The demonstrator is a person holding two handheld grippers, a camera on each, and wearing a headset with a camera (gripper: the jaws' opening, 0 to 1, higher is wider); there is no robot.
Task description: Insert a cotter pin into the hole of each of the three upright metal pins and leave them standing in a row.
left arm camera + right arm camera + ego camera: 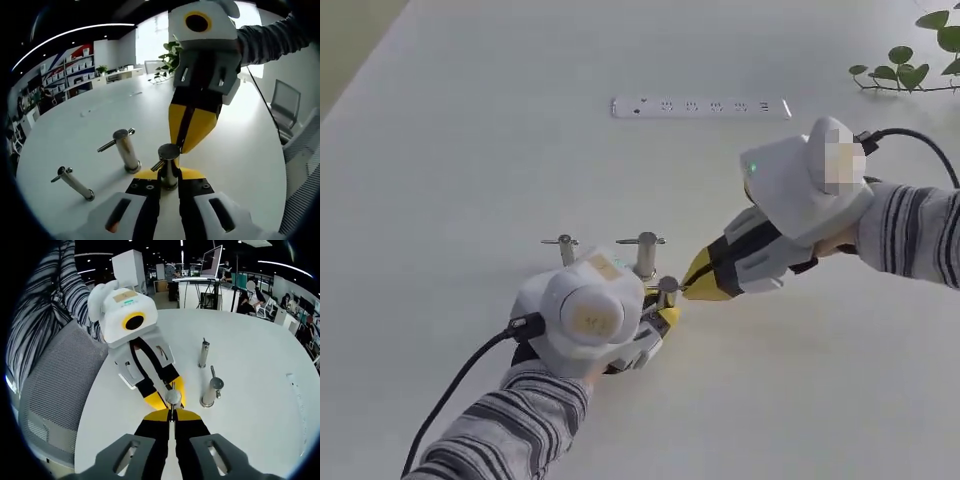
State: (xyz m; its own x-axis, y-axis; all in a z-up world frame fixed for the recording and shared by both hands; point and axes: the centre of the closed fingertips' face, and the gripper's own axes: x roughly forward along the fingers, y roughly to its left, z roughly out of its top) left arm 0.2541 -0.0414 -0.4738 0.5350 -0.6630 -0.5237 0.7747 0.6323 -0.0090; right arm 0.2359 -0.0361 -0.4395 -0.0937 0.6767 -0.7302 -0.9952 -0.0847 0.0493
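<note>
Three upright metal pins stand in a row on the white table. The far pin and the middle pin each carry a cotter pin through the top. My left gripper is shut low on the near pin, seen at close range as a steel post. From the right, my right gripper meets that pin's head, its yellow fingertips pressed together on a thin cotter pin. The cotter pin's end pokes out of the far side of the pin. In the right gripper view my right gripper sits just behind the pin head.
A white power strip lies further back on the table. A green plant sprig rests at the back right corner. Black cables trail from both grippers. Office chairs and desks stand around the table.
</note>
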